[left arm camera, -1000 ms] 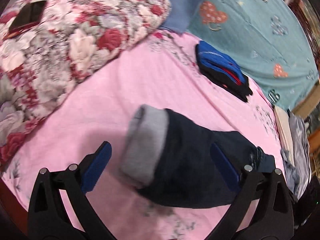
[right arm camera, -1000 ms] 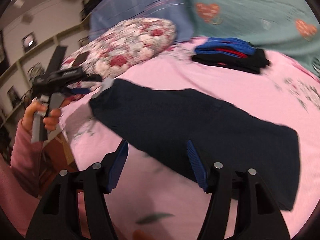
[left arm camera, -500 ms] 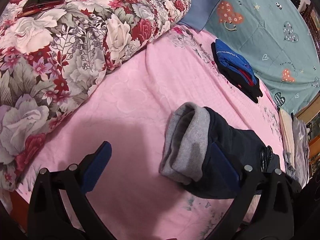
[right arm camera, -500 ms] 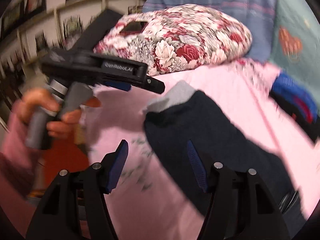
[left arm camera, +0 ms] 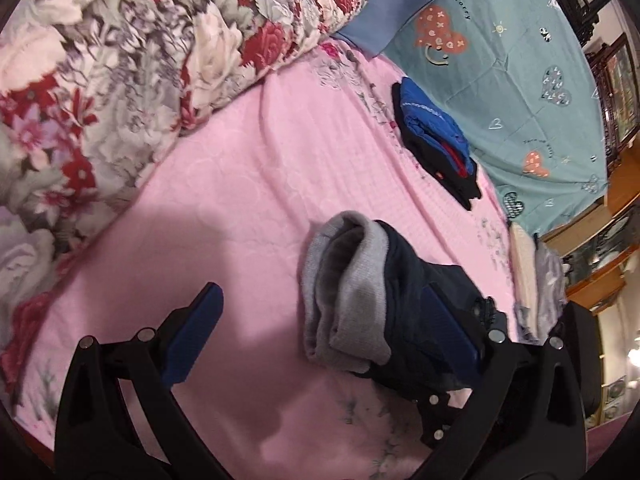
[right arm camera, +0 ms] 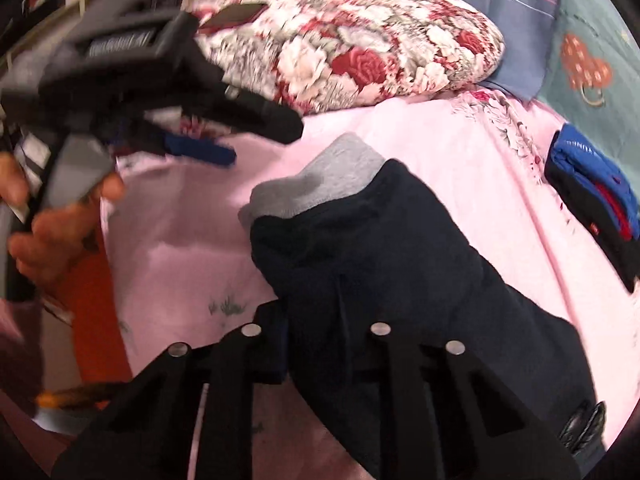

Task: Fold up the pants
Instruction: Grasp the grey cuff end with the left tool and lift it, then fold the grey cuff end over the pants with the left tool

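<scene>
Pink bed sheet (left arm camera: 256, 184) holds the dark navy pants with a grey cuff (right arm camera: 360, 240), lying long from near right toward far left. The right gripper (right arm camera: 328, 344) pinches them near its own end. The left gripper (left arm camera: 320, 344) is spread wide with the grey cuff between its fingers, so it looks best placed for that end.

Floral quilt (left arm camera: 120, 60) on pink sheet (left arm camera: 260, 184) — folded blue-black clothes (left arm camera: 436, 140) beside teal blanket (left arm camera: 520, 60).

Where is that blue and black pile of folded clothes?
In both views the folded pile lies on the pink sheet, beyond the dark pants, beside the teal heart-print cover.
</scene>
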`<action>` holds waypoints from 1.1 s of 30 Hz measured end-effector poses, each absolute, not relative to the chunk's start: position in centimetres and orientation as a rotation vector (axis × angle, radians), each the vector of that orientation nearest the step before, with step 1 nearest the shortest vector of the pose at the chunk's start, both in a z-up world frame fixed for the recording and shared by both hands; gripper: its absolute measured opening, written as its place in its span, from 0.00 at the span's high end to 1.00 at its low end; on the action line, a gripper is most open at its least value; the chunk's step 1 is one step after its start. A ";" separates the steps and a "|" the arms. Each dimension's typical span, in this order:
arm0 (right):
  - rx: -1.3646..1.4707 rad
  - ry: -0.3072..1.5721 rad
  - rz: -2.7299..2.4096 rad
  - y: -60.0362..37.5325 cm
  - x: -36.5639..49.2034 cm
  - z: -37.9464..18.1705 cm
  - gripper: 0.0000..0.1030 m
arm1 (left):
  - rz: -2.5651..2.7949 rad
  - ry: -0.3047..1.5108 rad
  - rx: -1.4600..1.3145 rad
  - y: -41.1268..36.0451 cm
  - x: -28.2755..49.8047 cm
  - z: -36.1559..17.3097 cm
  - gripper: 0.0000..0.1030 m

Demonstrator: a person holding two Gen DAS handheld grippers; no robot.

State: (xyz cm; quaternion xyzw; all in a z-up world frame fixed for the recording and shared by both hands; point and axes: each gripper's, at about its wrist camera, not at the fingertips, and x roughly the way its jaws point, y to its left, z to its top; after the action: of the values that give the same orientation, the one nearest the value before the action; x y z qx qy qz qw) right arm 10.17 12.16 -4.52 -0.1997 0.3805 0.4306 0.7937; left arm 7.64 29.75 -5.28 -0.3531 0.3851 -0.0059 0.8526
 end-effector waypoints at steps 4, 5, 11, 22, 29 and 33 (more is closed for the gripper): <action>-0.374 0.782 0.930 11.0 10.1 -3.4 0.83 | -0.119 0.829 -0.862 29.6 7.9 -6.2 0.02; -0.366 0.776 0.929 10.9 10.2 -3.3 0.83 | -0.144 0.839 -0.896 29.5 8.0 -6.6 0.02; -0.352 0.740 0.921 10.4 10.0 -2.8 0.83 | -0.371 0.851 -1.025 26.7 9.5 -7.6 0.03; -0.135 0.795 0.923 4.5 10.8 -1.5 0.80 | -0.370 0.905 -1.017 23.6 12.7 -9.7 0.49; 0.105 0.794 0.645 -6.6 12.3 0.2 0.92 | -0.394 0.847 -1.011 23.6 12.5 -8.3 0.53; 0.106 0.855 0.526 -9.9 12.8 -1.5 0.97 | -0.419 0.813 -1.015 23.5 12.3 -7.4 0.55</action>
State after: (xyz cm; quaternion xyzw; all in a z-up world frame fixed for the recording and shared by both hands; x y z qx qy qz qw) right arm 12.81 -9.87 -1.52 0.0507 0.4096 0.2518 0.8754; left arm 12.33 23.48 -7.41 -0.4691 0.3755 -0.1935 0.7756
